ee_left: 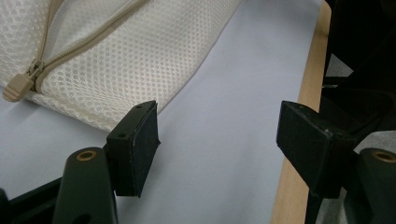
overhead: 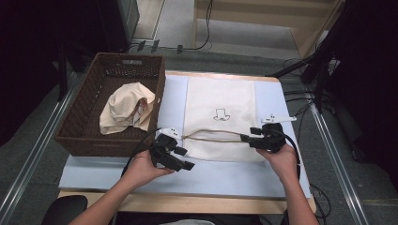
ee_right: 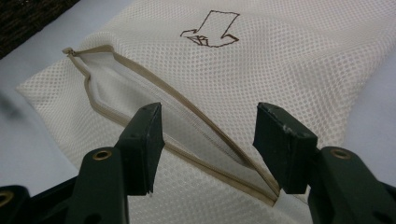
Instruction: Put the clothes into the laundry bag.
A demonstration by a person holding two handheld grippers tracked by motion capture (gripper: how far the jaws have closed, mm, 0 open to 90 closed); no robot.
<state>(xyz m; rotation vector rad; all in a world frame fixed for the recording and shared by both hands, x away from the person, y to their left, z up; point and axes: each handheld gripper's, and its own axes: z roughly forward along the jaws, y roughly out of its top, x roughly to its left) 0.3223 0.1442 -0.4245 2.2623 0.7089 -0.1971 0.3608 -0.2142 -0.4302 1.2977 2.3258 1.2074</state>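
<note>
A cream mesh laundry bag with a small brown drawing lies flat on the pale blue mat. Its beige zip runs across the near end and gapes open. My left gripper is open beside the bag's near left corner, over bare mat, with nothing between the jaws. The zip pull lies up and to the left of its jaws. At the zip's right end my right gripper stands open, its jaws on either side of the zip opening without pressing on it.
A brown wicker basket stands at the left on the mat and holds a crumpled beige cloth. The table's wooden front edge runs just past the mat. Cables and dark stands lie on the floor to the right.
</note>
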